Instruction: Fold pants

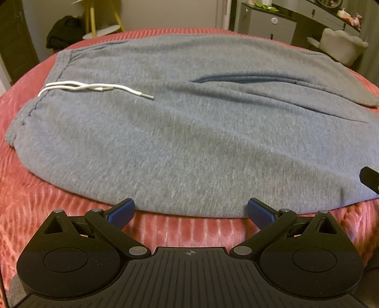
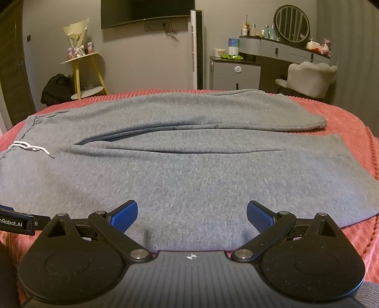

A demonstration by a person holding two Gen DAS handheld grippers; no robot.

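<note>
Across the bed, spread flat on the pink ribbed blanket (image 1: 35, 213), lie the grey pants (image 1: 189, 142), waistband to the left, legs running off to the right. Seen from my right wrist cam the two legs lie side by side, far leg w/ its cuff (image 2: 317, 123) at the right, near leg ending further right. White drawstring (image 1: 94, 88) lies loose on the fabric just right of the waistband.

My left claw (image 1: 190, 209) is released, blue pads (image 1: 120, 213) wide apart, sitting just at the near hem of the pants; can't tell if it's touching. My right claw (image 2: 191, 213) is also released, pads spread over the near leg, nothing between them. Left claw's side pokes into the right cam's left edge.

Beyond the bed: yellow-legged side stand (image 2: 83, 71), grey dresser w/ round mirror (image 2: 291, 23), pale chair (image 2: 310, 78), wall TV (image 2: 146, 11).
</note>
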